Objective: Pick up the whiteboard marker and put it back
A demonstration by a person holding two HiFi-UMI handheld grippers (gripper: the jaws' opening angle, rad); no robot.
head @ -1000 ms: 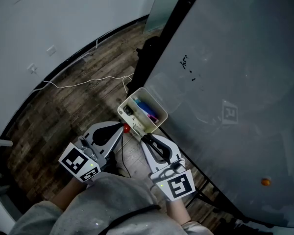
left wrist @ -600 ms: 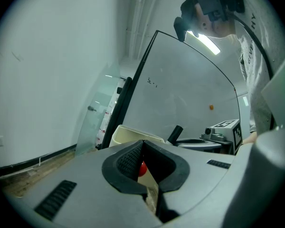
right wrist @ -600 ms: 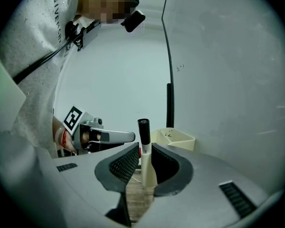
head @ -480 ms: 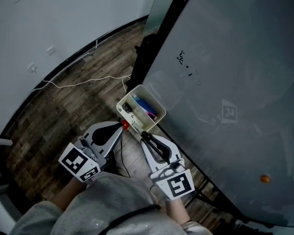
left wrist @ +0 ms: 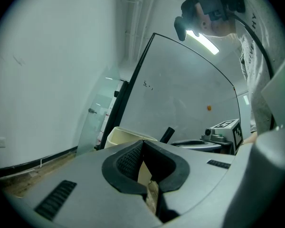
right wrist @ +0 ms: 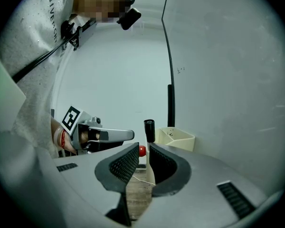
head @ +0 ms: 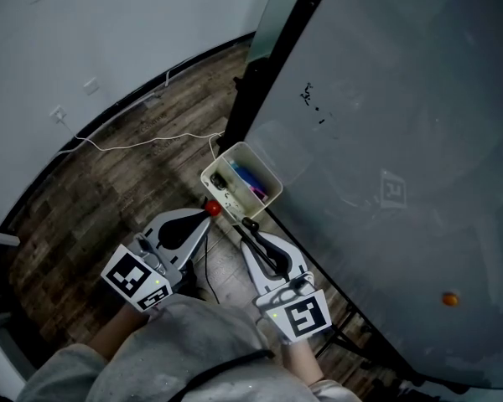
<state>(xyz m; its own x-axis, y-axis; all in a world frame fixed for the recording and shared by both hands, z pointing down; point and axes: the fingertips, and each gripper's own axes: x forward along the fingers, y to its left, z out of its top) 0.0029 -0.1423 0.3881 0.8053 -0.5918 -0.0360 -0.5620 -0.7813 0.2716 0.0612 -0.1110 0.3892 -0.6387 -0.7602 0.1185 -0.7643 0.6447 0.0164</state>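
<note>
Beside the tray [head: 274,182], right gripper [head: 252,233] seemingly clamps the whiteboard marker [right wrist: 148,128].

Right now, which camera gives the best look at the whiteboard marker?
The right gripper view: the whiteboard marker stands between the right gripper's jaws, held, black cap clear. The head view shows only its dark end; the left gripper view, only the cap.
</note>
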